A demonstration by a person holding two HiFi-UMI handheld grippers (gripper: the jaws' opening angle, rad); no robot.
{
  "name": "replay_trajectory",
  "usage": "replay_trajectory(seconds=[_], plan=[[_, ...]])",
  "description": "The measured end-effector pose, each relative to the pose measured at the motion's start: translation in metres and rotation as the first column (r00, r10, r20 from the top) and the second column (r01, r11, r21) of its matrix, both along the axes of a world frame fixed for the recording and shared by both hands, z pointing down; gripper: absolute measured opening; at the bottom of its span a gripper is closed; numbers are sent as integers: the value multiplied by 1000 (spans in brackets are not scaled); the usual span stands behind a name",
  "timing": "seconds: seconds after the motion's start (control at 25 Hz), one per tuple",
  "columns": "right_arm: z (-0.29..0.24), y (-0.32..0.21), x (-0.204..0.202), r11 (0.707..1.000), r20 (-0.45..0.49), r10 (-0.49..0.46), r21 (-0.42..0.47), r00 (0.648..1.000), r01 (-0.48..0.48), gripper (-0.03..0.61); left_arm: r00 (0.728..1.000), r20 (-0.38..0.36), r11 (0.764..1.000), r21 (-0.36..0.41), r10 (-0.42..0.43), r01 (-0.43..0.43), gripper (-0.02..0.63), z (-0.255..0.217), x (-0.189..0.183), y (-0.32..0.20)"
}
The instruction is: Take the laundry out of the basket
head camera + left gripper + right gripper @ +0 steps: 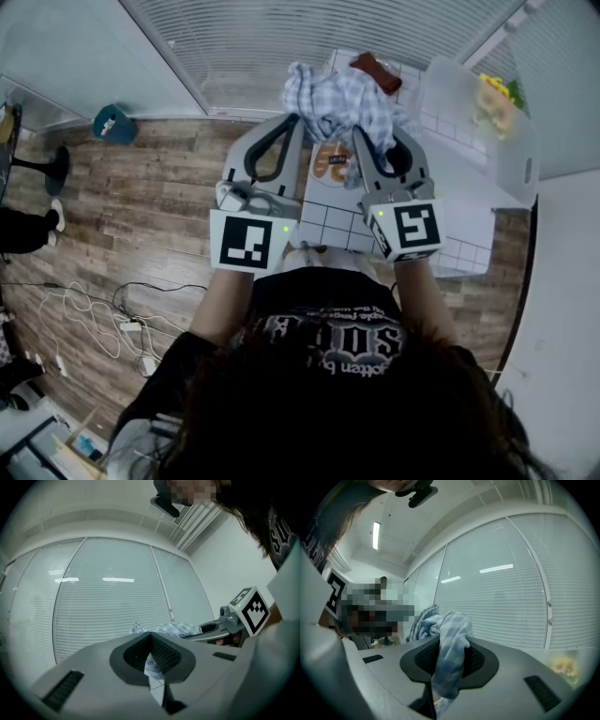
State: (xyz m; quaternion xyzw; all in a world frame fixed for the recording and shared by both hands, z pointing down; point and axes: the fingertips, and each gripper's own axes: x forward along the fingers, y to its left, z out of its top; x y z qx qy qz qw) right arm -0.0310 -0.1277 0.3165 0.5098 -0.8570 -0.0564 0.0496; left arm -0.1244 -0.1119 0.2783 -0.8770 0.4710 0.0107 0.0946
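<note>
Checked cloth (454,627) hangs pinched in right tool (450,660).

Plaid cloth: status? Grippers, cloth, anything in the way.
Right gripper shut on plaid cloth. Left gripper shut at its edge, grip unclear. Cloth held up over table. No obstruction seen.

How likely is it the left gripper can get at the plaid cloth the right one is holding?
Probably yes. The plaid cloth is bunched in the right gripper, and the left gripper sits close beside it with nothing between. Its jaws are together, so they'd need to open first.
</note>
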Motion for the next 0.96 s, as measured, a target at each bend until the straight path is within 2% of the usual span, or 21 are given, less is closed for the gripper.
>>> replay_trajectory(seconds=[0.96], plan=[[-4,4,6,1000,12,14,-2,1000,-14,98,1000,-7,1000,1,4,-4,2,-3,1,-1]])
